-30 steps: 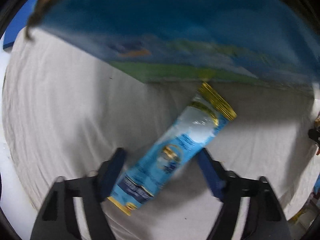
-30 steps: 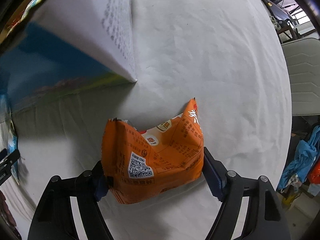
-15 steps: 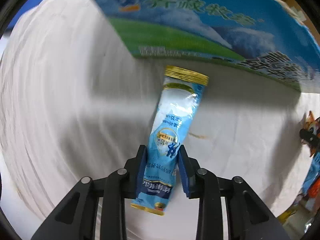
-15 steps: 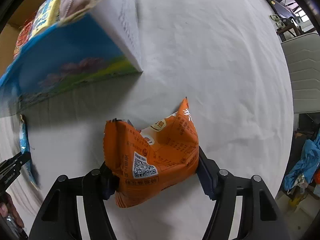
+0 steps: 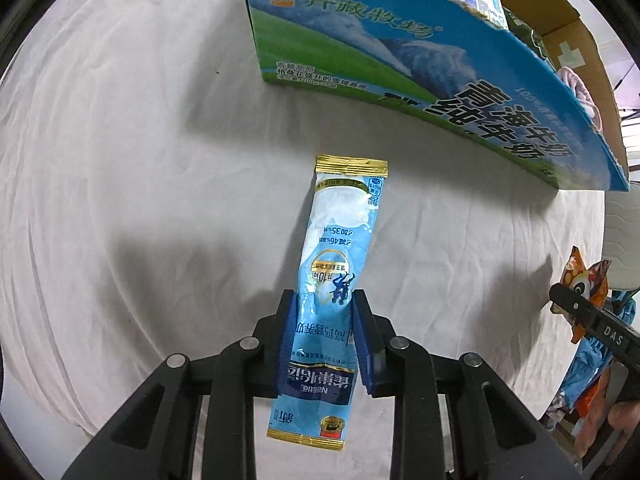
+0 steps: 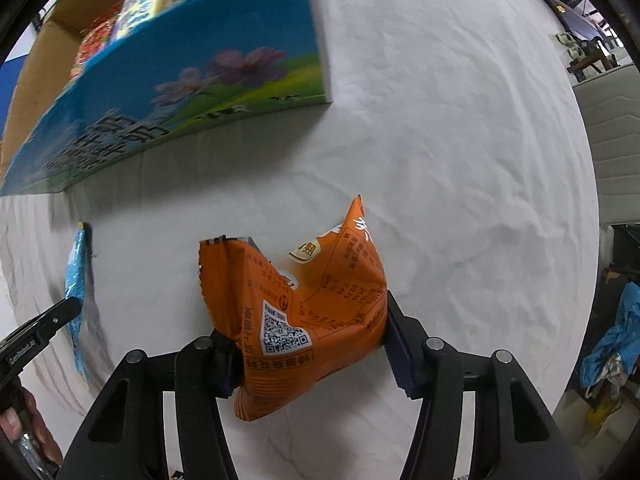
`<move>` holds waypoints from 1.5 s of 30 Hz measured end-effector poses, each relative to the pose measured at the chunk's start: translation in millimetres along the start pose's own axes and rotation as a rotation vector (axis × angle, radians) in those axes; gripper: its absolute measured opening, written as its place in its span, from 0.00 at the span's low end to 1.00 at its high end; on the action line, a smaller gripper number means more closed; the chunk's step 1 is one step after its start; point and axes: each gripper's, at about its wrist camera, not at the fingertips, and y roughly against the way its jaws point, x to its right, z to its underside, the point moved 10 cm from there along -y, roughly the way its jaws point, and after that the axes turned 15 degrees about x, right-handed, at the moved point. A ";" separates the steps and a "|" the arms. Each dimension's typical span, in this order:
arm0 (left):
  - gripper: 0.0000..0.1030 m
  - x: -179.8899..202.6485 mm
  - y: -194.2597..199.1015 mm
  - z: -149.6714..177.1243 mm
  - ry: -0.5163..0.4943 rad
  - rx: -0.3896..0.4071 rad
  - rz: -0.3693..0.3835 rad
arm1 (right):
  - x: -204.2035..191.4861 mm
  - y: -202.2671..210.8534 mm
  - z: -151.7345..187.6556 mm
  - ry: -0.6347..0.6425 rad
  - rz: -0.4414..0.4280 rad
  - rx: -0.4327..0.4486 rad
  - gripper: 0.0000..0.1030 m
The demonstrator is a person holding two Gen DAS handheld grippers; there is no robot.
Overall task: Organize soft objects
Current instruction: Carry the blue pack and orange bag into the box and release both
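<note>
On the counter (image 5: 120, 160), covered with a white cloth, a printed cardboard box (image 5: 400, 60) stands at 12 to 2 o'clock in the left wrist view. Its top is open and it already holds several packets.

Left side: the left gripper (image 5: 325, 332) has its fingers (image 5: 287, 344) pressed against both long edges of a blue sachet (image 5: 340, 248). The grip sits on the lower half of the sachet. Its gold-sealed end points toward 12 o'clock, short of the box wall. The sachet appears lifted off the cloth, judging by the shadow at 9 o'clock.

Right side: the right gripper (image 6: 308, 344) pinches an orange snack bag (image 6: 296, 312) across its width. The bag is crumpled between the fingers (image 6: 400, 348) and bulges toward 12 o'clock. In this view the box (image 6: 180, 92) lies at 10 to 12 o'clock, well apart from the bag.

Step in hand, as judged: carry both packets to the box and drop them in.

Procedure:
1. Raise each packet above the box rim before moving forward. The near wall is tall, and a low approach would likely push the box.
2. Keep finger pressure steady. The sachet is slick and held off-centre, so it may swing or slip.
3. Do not squeeze the orange bag harder; it deforms easily.
4. Release one packet at a time over free space inside the box, keeping the two grippers apart.
</note>
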 end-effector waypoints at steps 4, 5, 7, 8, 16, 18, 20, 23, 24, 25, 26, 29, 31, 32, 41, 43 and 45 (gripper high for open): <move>0.23 13.4 8.3 -3.8 0.006 0.013 0.012 | -1.6 12.1 5.0 0.016 -0.012 0.018 0.58; 0.23 13.8 9.7 -2.8 0.003 0.016 0.012 | -1.7 15.7 5.4 0.021 -0.015 0.024 0.58; 0.23 6.1 13.7 -10.2 0.003 0.020 0.010 | -4.5 20.3 -2.2 0.023 -0.024 0.028 0.58; 0.23 5.5 18.5 -18.0 -0.001 0.028 0.016 | -6.9 28.1 -2.8 0.027 -0.028 0.035 0.58; 0.23 31.4 93.5 -46.7 -0.079 0.159 0.079 | -18.0 94.8 -15.0 0.048 -0.108 0.111 0.57; 0.23 39.6 117.1 -54.1 -0.090 0.189 0.105 | -25.9 115.3 -19.9 0.065 -0.130 0.144 0.57; 0.23 51.8 130.5 -70.8 -0.101 0.211 0.123 | -38.4 132.0 -25.0 0.078 -0.147 0.167 0.57; 0.23 67.2 152.2 -86.0 -0.114 0.253 0.153 | -49.1 156.7 -32.9 0.094 -0.177 0.204 0.57; 0.23 72.2 160.7 -92.3 -0.117 0.268 0.168 | -52.2 166.5 -37.2 0.100 -0.186 0.219 0.57; 0.23 75.9 166.5 -97.3 -0.118 0.280 0.180 | -56.5 173.5 -40.3 0.105 -0.190 0.230 0.57; 0.23 80.8 173.0 -104.1 -0.119 0.293 0.188 | -60.0 183.9 -46.2 0.110 -0.201 0.247 0.57; 0.23 94.5 184.0 -122.1 -0.130 0.316 0.207 | -80.5 200.3 -63.9 0.117 -0.213 0.279 0.57; 0.23 99.3 187.7 -136.8 -0.132 0.327 0.214 | -95.4 203.6 -79.1 0.121 -0.223 0.296 0.57; 0.23 100.9 188.9 -144.0 -0.133 0.332 0.216 | -97.8 206.7 -85.5 0.123 -0.221 0.305 0.57; 0.23 94.2 170.8 -213.3 -0.082 0.300 0.224 | -129.4 198.2 -142.5 0.116 -0.216 0.317 0.57; 0.23 91.3 159.2 -226.2 -0.066 0.273 0.219 | -133.5 190.3 -148.9 0.117 -0.202 0.305 0.57; 0.23 87.5 143.9 -239.2 -0.060 0.258 0.197 | -139.4 174.4 -158.9 0.113 -0.195 0.284 0.57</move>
